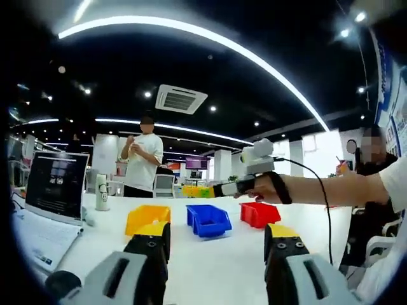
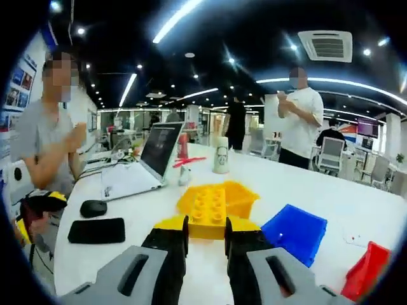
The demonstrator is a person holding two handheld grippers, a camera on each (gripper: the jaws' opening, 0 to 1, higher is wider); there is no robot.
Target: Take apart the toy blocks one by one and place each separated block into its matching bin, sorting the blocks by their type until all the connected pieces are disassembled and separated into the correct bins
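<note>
The right tongs (image 2: 205, 240) are closed narrow on a yellow studded plastic toy block (image 2: 208, 215), held just in front of and above the open yellow plastic bin (image 2: 240, 198) in the right gripper view. The left tongs (image 1: 216, 244) stand wide apart and hold nothing, hovering over bare white surface (image 1: 210, 267) short of the row of bins. In the left gripper view the right tongs' hand (image 1: 264, 187) reaches in above the red plastic bin (image 1: 259, 214), with green and yellow blocks (image 1: 196, 190) showing beyond its tip, though whether those are held or lying further back cannot be told. The blue plastic bin (image 1: 208, 220) sits between the yellow and red ones, and their contents are not visible, so progress is hard to judge; at least one block seems left to drop. Room is good over the near surface; the open laptop (image 2: 143, 164), black mouse (image 2: 93, 208) and black phone (image 2: 96, 230) crowd the left side, near the seated person.
</note>
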